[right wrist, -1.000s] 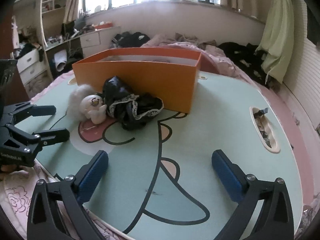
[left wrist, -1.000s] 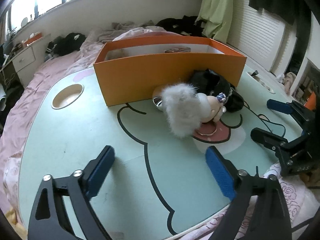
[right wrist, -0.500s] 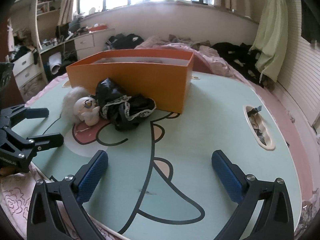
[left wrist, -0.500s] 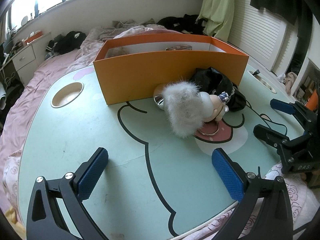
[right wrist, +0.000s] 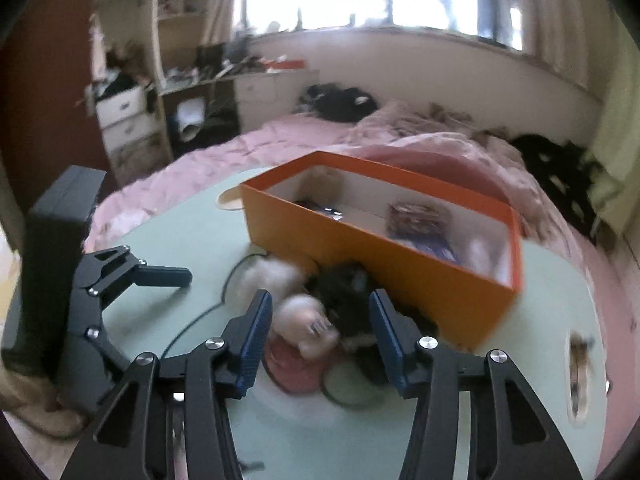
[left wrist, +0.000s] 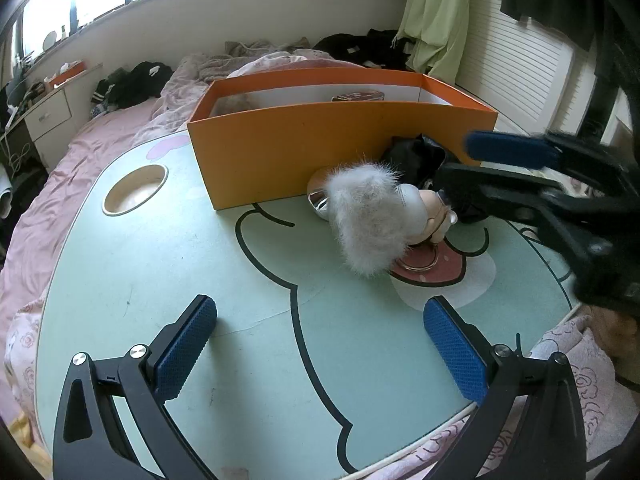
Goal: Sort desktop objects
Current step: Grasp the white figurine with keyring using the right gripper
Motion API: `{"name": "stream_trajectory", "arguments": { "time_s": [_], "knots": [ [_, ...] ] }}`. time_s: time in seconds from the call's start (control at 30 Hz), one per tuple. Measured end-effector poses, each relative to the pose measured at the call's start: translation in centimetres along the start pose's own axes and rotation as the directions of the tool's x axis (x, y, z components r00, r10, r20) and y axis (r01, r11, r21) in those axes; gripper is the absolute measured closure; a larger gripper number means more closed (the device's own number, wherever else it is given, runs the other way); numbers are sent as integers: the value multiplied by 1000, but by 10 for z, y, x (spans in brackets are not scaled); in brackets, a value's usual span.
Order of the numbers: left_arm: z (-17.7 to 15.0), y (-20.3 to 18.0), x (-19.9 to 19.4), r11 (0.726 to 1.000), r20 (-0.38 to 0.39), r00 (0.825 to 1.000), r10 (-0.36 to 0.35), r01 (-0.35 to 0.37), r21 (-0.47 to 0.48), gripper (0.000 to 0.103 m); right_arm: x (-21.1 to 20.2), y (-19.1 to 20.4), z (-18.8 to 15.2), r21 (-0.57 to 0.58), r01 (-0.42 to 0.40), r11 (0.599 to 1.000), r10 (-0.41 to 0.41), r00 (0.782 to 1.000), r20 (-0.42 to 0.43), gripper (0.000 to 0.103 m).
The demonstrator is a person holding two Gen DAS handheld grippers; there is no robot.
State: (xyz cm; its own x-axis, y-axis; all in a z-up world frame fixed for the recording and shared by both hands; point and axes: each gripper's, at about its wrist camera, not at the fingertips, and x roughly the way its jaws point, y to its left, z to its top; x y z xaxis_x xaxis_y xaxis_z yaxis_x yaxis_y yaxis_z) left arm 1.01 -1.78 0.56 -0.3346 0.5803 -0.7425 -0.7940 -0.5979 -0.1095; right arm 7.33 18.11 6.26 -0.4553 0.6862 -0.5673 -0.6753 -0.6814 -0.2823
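Note:
A doll with fluffy white hair (left wrist: 368,216) lies on the green table (left wrist: 200,280), against the front wall of an orange box (left wrist: 320,152). A black lacy cloth (left wrist: 416,156) is bunched behind it. My left gripper (left wrist: 320,340) hovers open and empty over the table, short of the doll. In the left wrist view my right gripper (left wrist: 460,168) reaches in from the right, over the doll's head. In the blurred right wrist view my right gripper (right wrist: 320,316) straddles the doll (right wrist: 308,320). Its jaws are closing and the pads do not visibly press on the doll.
The box holds a small dark packet (left wrist: 358,97) and other items. A metal ring (left wrist: 420,260) lies on the pink patch by the doll. A round cup hole (left wrist: 134,190) sits at the table's left and a slot (right wrist: 580,376) at its right. Pink bedding surrounds the table.
My right gripper swung in from the table's edge to the doll, and its jaws narrowed around it. The left gripper stayed in place, its jaws slightly wider than a second ago.

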Motion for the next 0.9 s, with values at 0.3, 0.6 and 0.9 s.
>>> {"name": "stream_trajectory", "arguments": {
  "time_s": [0.3, 0.6, 0.9],
  "knots": [
    [1, 0, 0, 1000, 0, 1000, 0, 0, 0, 0, 29, 11, -3, -83, -25, 996, 16, 995, -102, 69],
    [0, -2, -2, 1000, 3, 1000, -4, 4, 3, 0, -13, -10, -44, -45, -106, 993, 103, 993, -62, 69],
    [0, -2, -2, 1000, 4, 1000, -5, 5, 4, 0, -39, -22, -80, 29, -53, 998, 51, 997, 65, 33]
  ]
}}
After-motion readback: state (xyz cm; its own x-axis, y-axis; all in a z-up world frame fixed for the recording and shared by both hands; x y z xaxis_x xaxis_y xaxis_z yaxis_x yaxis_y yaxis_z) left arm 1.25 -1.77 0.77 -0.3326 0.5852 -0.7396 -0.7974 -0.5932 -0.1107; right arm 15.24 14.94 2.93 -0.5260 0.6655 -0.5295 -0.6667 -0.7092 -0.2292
